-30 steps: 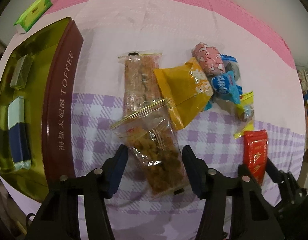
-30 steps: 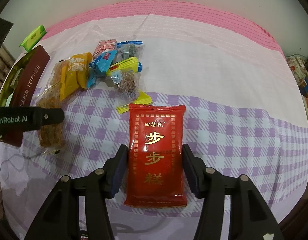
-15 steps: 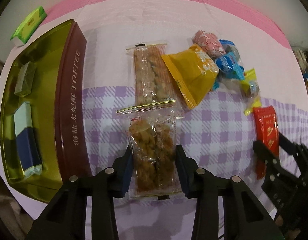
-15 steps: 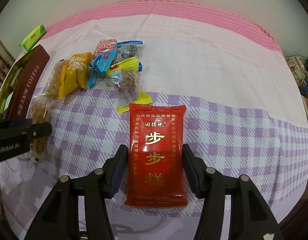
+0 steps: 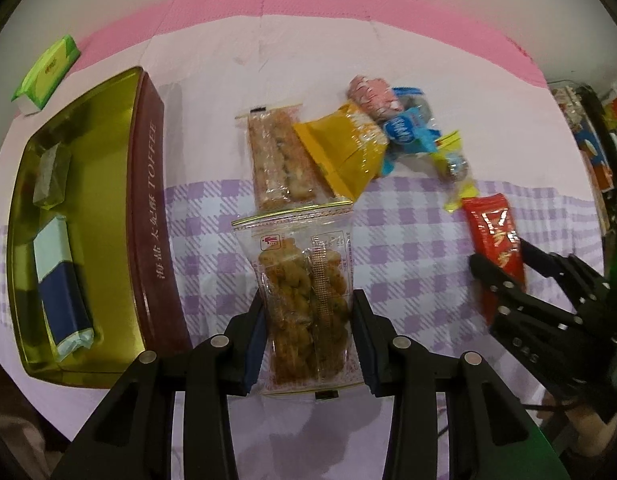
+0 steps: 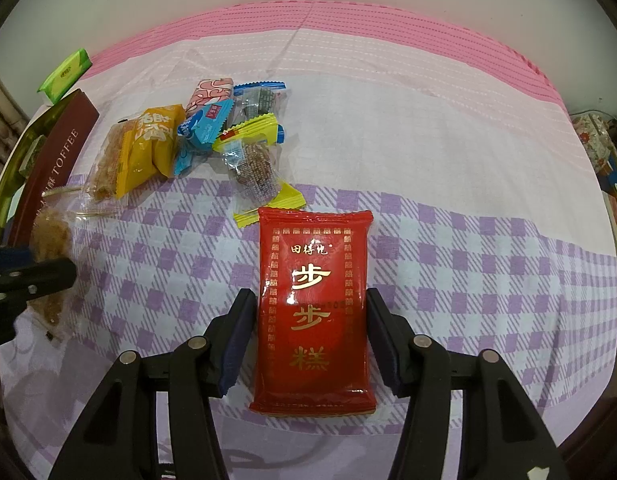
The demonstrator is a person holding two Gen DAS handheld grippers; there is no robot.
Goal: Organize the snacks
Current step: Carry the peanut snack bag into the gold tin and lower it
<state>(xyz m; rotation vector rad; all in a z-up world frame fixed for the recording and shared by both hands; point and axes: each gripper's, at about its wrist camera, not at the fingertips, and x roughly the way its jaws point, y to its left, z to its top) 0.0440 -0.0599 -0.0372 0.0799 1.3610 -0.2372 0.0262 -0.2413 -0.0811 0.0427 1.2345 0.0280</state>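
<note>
Left gripper clamped on a clear packet of fried twists; right gripper straddling a red packet.

The left gripper point(image 5: 308, 332) has its jaws drawn in against both sides of the clear plastic packet of golden-brown fried twists point(image 5: 306, 304), just beside the gold rectangular tin with a maroon "TOFFEE" side point(image 5: 148, 216). The right gripper point(image 6: 308, 340) stands partly open around the glossy red snack packet with gold characters point(image 6: 312, 304), lying flat on the purple-checked cloth point(image 6: 488, 264); whether its pads touch the packet I cannot tell. More wrapped snacks point(image 6: 204, 136) lie heaped beyond.
</note>
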